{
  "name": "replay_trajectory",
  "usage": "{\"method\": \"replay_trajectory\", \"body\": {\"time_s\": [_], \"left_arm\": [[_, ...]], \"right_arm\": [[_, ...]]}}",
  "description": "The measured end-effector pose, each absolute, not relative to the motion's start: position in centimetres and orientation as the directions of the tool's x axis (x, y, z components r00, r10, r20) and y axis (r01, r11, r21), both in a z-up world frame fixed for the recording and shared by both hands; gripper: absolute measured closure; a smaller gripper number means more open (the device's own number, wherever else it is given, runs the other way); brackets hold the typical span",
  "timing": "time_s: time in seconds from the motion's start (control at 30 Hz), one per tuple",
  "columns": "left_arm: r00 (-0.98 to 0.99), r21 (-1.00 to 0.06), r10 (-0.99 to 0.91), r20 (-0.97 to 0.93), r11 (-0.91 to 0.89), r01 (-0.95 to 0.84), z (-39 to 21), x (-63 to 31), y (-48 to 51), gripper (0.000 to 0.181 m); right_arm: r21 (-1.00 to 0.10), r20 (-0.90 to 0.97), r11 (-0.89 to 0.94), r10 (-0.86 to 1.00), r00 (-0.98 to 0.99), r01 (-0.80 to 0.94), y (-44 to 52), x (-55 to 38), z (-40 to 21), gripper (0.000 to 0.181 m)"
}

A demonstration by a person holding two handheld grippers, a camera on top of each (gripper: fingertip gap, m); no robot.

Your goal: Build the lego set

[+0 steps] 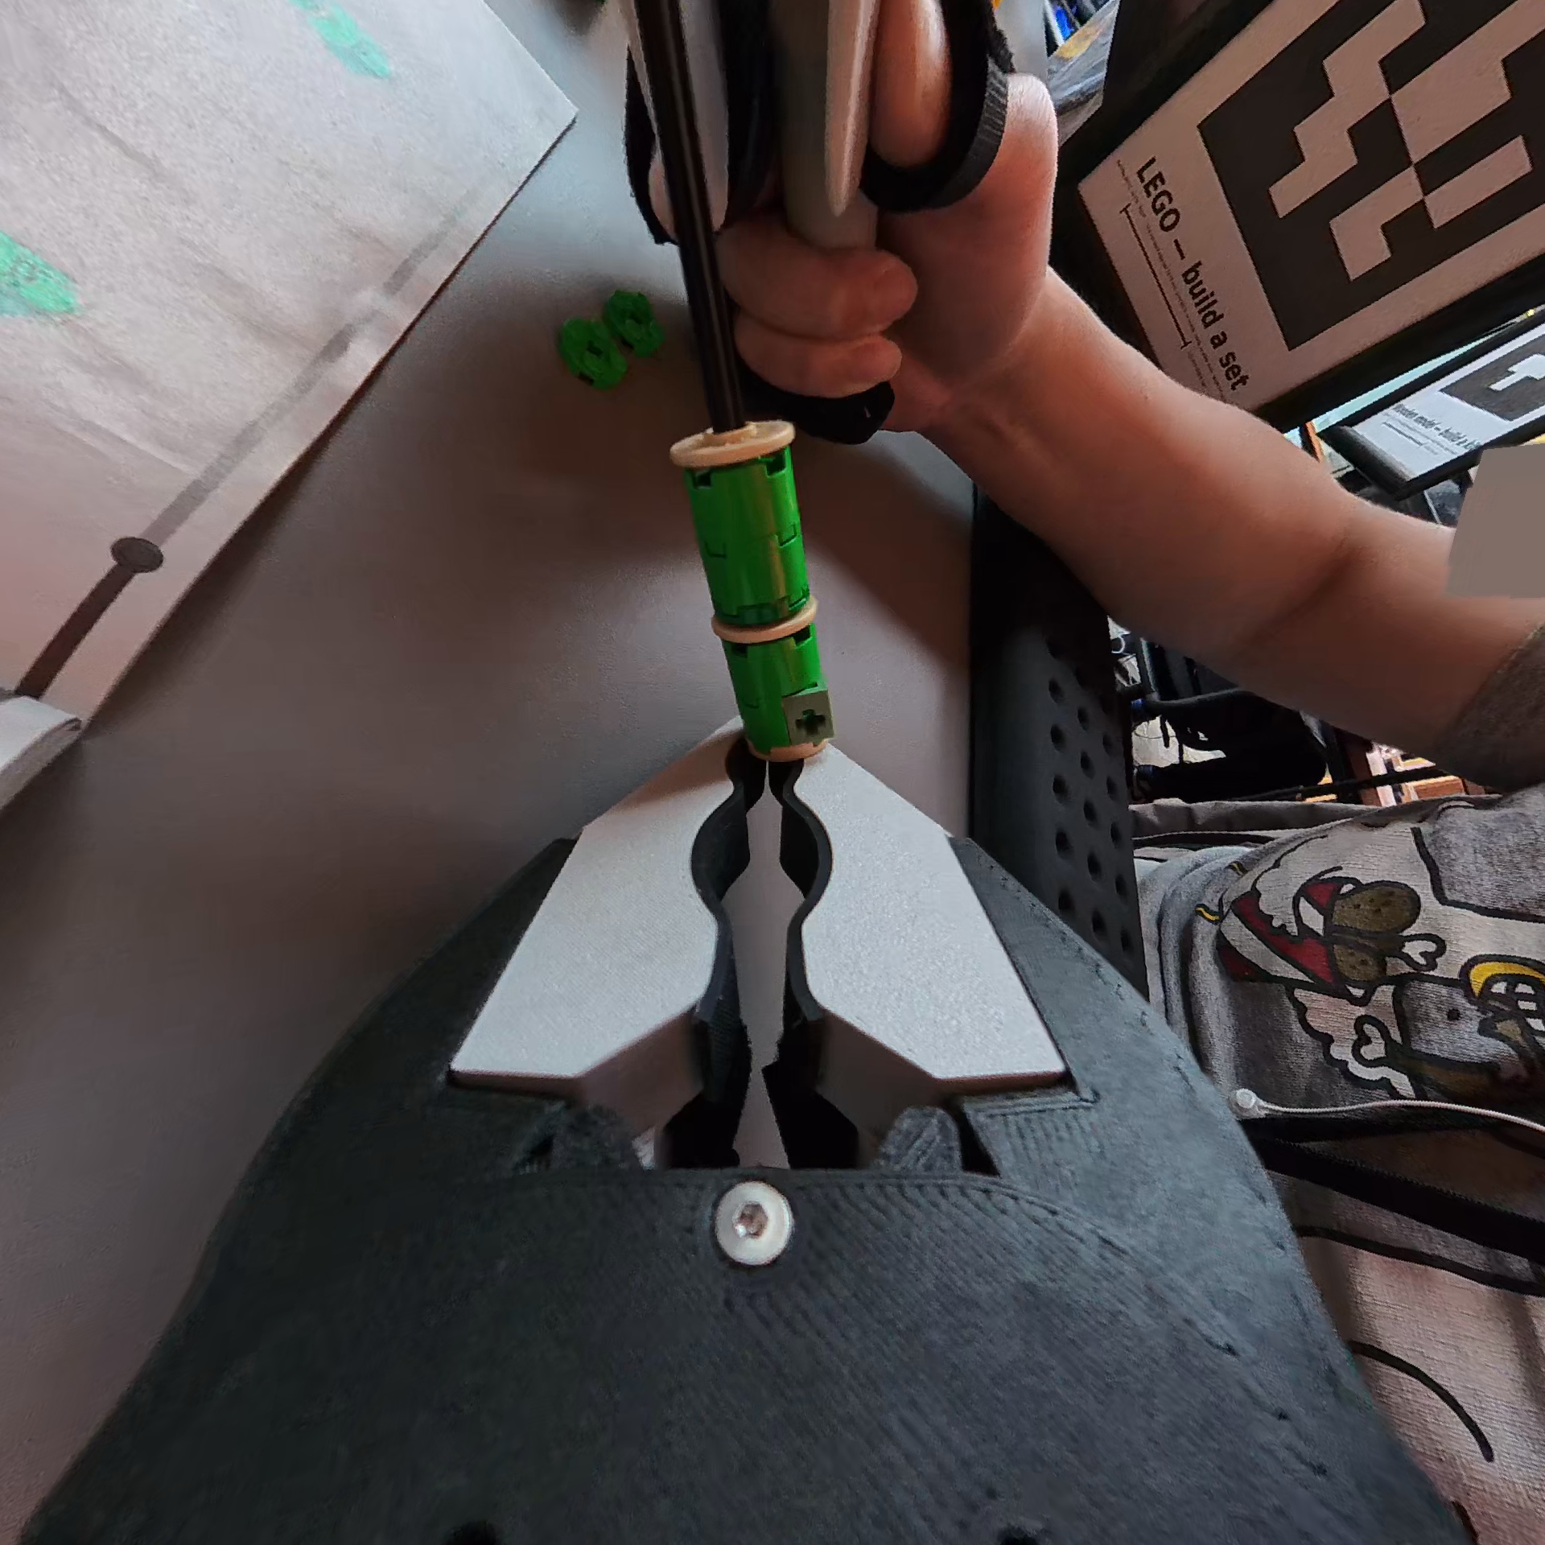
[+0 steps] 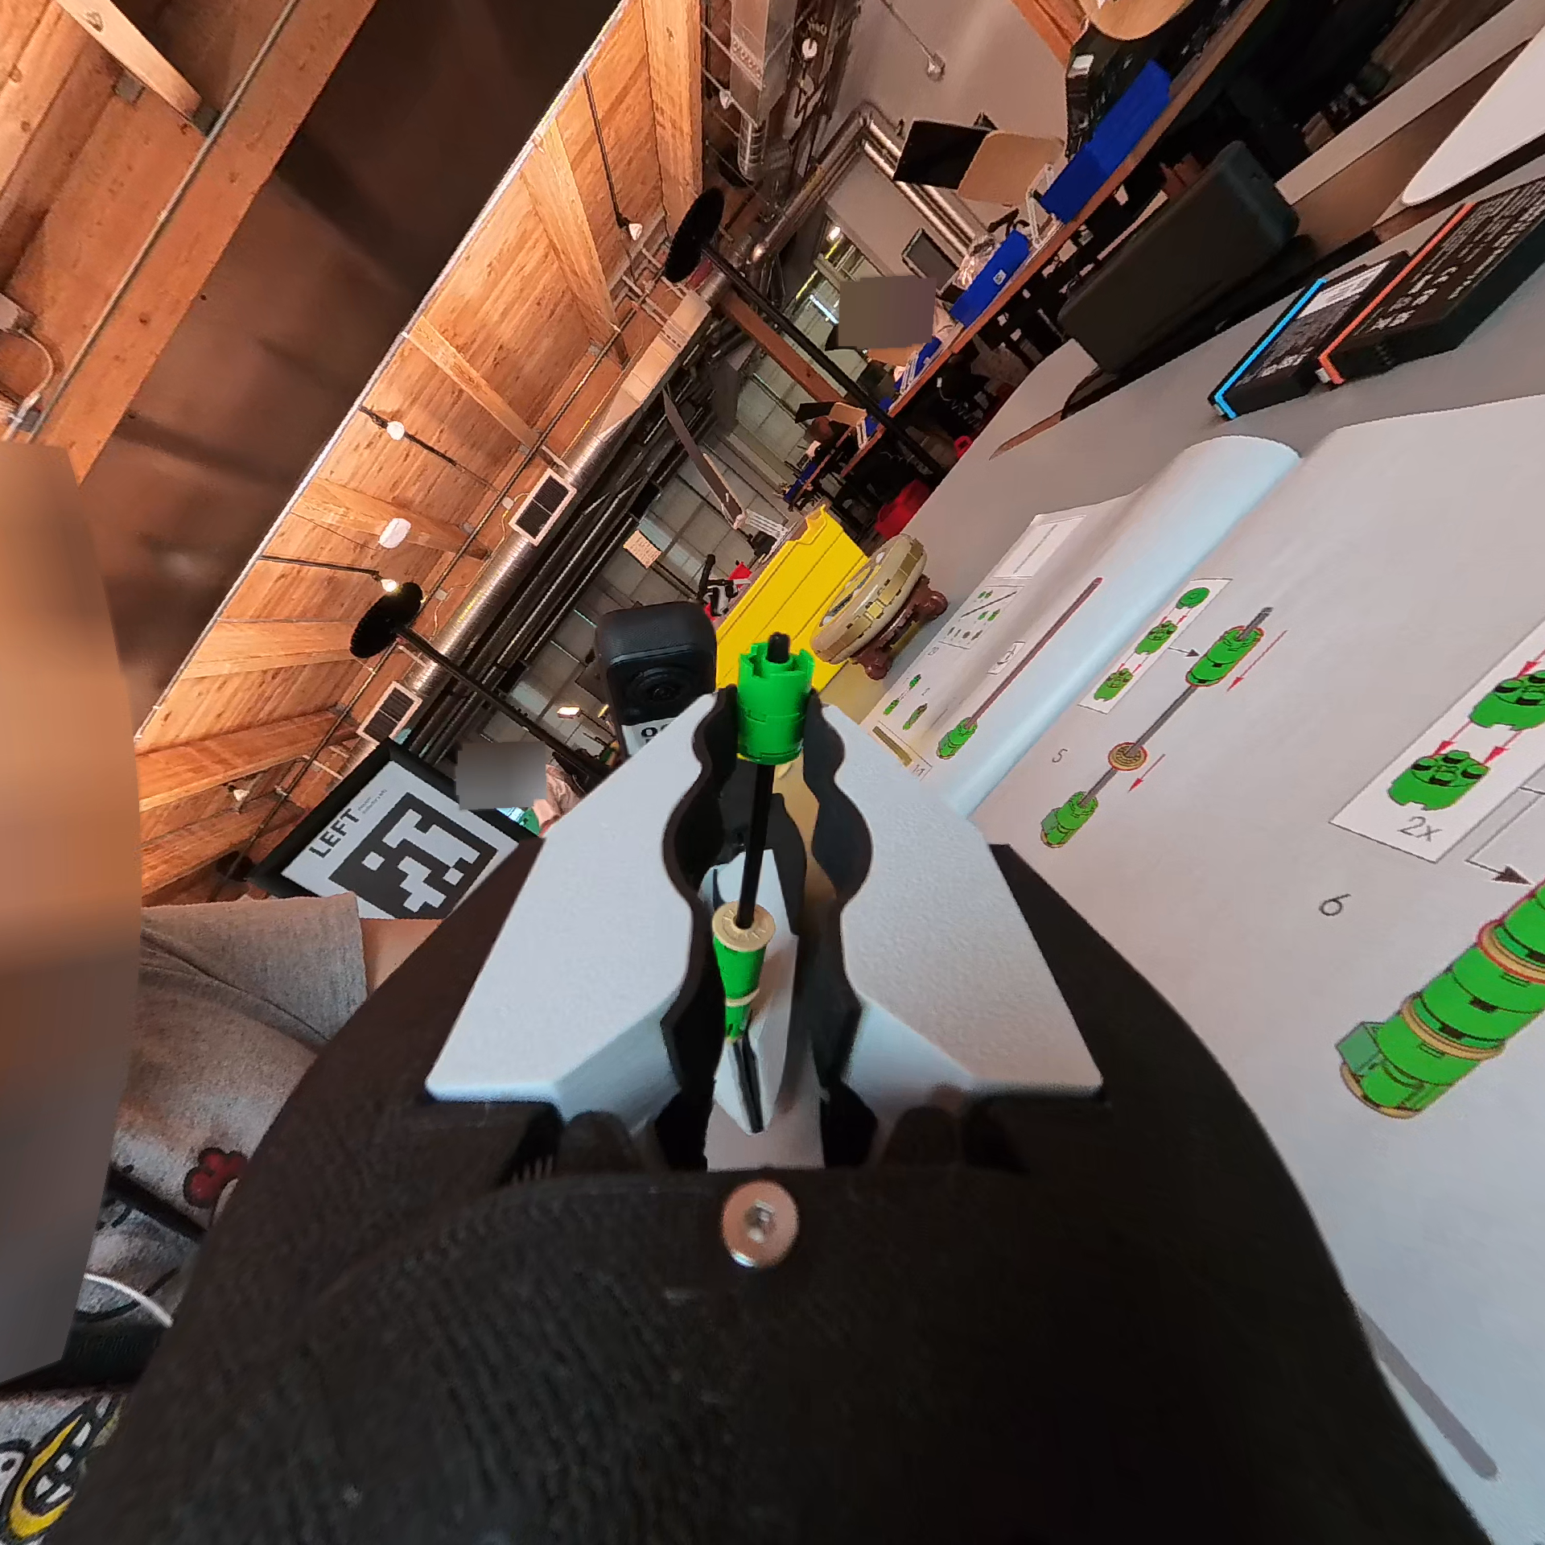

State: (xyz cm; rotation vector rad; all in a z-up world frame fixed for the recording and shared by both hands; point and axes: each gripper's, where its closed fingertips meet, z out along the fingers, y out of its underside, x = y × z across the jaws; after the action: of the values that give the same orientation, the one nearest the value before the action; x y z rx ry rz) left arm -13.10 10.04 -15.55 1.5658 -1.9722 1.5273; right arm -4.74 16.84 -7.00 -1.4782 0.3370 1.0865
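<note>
A stack of green round bricks and tan plates (image 1: 748,568) sits on a thin black rod (image 1: 711,293). My left gripper (image 1: 765,765) is shut on the stack's lower end, and a small grey-green block (image 1: 809,719) sticks out just above the tips. In the right wrist view my right gripper (image 2: 771,740) is shut on one green round brick (image 2: 773,690) threaded on the rod's (image 2: 757,836) other end. A bare stretch of rod separates this brick from the stack (image 2: 737,961). The hand (image 1: 878,318) holding the right gripper shows above the stack.
Two loose green round pieces (image 1: 610,339) lie on the grey table. The open instruction sheet (image 2: 1254,752) lies to the right, and in the left wrist view (image 1: 209,209) it lies to the left. Flat black boxes (image 2: 1338,334) stand at the far right. A marker board (image 1: 1338,167) and the person's torso (image 1: 1338,961) are close by. There is about 12 cm between the tips of the two grippers.
</note>
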Motion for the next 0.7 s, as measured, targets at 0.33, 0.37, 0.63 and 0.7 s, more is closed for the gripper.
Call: {"method": "replay_trajectory", "body": {"time_s": [0.33, 0.37, 0.63, 0.7], "left_arm": [[-0.411, -0.591, -0.588, 0.697, -0.147, -0.793, -15.0, -12.7, 10.5, 0.181], [-0.41, -0.592, -0.587, 0.698, -0.151, -0.792, -14.9, -12.6, 10.6, 0.181], [-0.4, -0.595, -0.586, 0.705, -0.18, -0.783, -14.7, -12.4, 11.0, 0.181], [-0.4, -0.595, -0.59, 0.701, -0.175, -0.784, -14.8, -12.4, 11.0, 0.181]], "right_arm": [[-0.586, -0.774, -0.207, 0.43, 0.465, -0.784, 16.5, -4.1, -6.0, 0.166], [-0.582, -0.774, -0.206, 0.437, 0.458, -0.786, 16.4, -4.1, -5.9, 0.166], [-0.604, -0.735, -0.175, 0.499, 0.459, -0.778, 15.8, -4.3, -4.9, 0.167], [-0.607, -0.734, -0.174, 0.497, 0.463, -0.775, 15.8, -4.3, -4.9, 0.167]]}}
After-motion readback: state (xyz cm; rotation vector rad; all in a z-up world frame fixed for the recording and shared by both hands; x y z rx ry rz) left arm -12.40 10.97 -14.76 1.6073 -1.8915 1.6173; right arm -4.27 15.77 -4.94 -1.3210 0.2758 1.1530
